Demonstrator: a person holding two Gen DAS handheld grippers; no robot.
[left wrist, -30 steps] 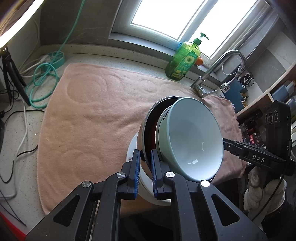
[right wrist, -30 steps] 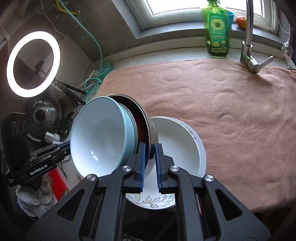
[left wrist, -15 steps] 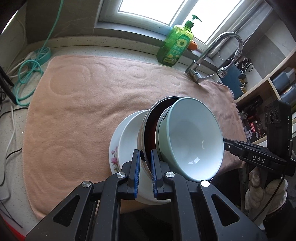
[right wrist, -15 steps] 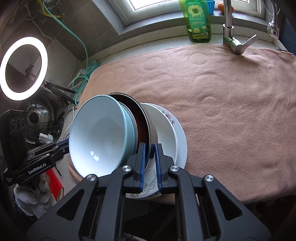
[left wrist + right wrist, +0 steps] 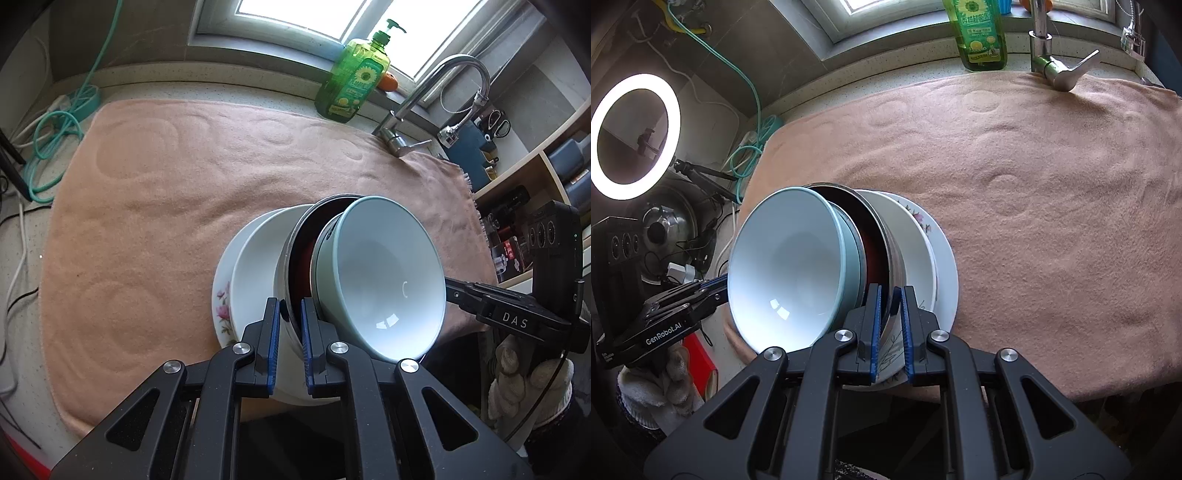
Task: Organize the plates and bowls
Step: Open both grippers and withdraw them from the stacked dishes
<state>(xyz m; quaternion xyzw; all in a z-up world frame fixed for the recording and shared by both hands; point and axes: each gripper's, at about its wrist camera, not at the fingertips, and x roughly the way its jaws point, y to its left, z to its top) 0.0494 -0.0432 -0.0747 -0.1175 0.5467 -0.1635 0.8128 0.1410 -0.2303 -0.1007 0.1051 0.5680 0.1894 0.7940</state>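
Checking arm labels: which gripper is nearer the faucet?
Right. The right gripper clamps the steel bowl rim on the faucet side. The left gripper clamps the opposite rim, farther off, toward the ring light.

Lighting, both views: you have strong daylight from the overexposed white window [image 5: 317,22] at top centre, blown out to plain white. Supplementary source: the glowing circular ring light [image 5: 635,136] at upper left of the right wrist view. Glare: small bright reflections inside the pale blue glazed bowl [image 5: 384,280]. Focus: you get sharp detail mid-frame. Distortion: heavy fisheye bending, with dark vignetted corners. Shadow: the lower frame is dim.
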